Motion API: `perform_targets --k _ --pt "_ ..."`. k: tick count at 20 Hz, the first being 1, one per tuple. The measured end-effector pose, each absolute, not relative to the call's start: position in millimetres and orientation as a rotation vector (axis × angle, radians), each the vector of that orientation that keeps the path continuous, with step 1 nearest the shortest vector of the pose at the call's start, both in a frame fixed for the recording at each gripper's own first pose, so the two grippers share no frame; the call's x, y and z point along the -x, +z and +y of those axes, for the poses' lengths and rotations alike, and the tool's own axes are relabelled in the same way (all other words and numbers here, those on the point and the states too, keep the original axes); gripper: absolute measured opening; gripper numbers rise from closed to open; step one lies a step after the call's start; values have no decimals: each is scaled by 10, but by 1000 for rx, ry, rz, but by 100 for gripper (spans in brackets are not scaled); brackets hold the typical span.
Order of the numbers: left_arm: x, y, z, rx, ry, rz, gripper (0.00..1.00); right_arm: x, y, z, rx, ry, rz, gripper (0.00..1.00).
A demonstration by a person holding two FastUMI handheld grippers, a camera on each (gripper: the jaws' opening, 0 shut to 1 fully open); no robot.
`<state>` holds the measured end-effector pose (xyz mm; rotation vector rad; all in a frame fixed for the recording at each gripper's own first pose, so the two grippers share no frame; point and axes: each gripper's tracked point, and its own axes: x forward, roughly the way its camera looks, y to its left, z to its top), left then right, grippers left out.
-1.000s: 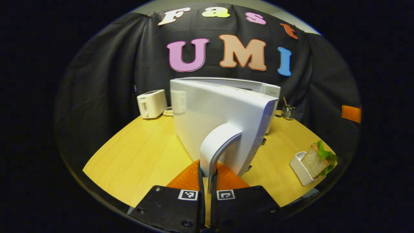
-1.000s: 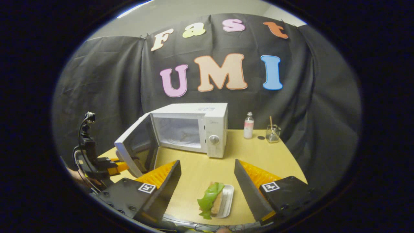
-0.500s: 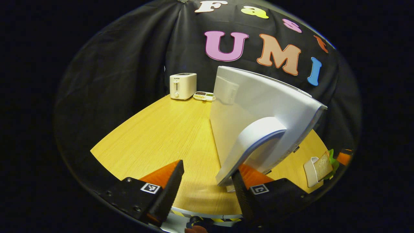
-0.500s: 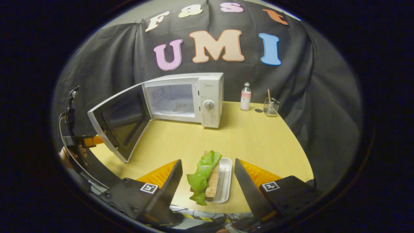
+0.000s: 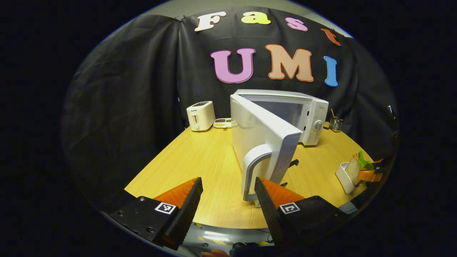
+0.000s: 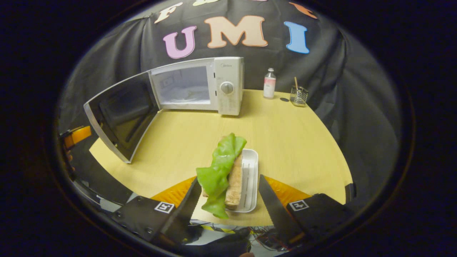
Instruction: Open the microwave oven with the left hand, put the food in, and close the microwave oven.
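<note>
From the left gripper view I see my left claw (image 5: 227, 200) released, its fingers spread just short of the microwave door (image 5: 262, 142) and touching nothing; the door handle (image 5: 254, 171) stands just beyond the right finger. The microwave (image 6: 200, 85) sits at the far side of the bench (image 6: 285, 135) with its door swung wide to the left. From the right gripper view, my right claw (image 6: 228, 194) is also released, fingers straddling the near end of the white tray (image 6: 249, 178) that carries the sandwich (image 6: 234, 180) with its lettuce leaf (image 6: 220, 167), near the bench's front edge. A toaster (image 5: 200, 115) stands far left, a bottle (image 6: 269, 83) and a wire holder (image 6: 299, 96) far right.
</note>
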<state>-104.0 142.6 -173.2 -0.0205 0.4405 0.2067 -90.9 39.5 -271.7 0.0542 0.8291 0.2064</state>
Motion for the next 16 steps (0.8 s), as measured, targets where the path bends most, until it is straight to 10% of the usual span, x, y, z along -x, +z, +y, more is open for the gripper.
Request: perform_targets --k 3,7,16 --pt "1156 -1390 1390 -13 220 373 89 931 -2856 418 -45 193 861 100" --pt "1116 -1057 1324 22 191 311 90 916 -2906 482 -61 168 870 48" --pt "872 -646 1406 75 175 191 90 936 -2806 413 -24 134 949 30"
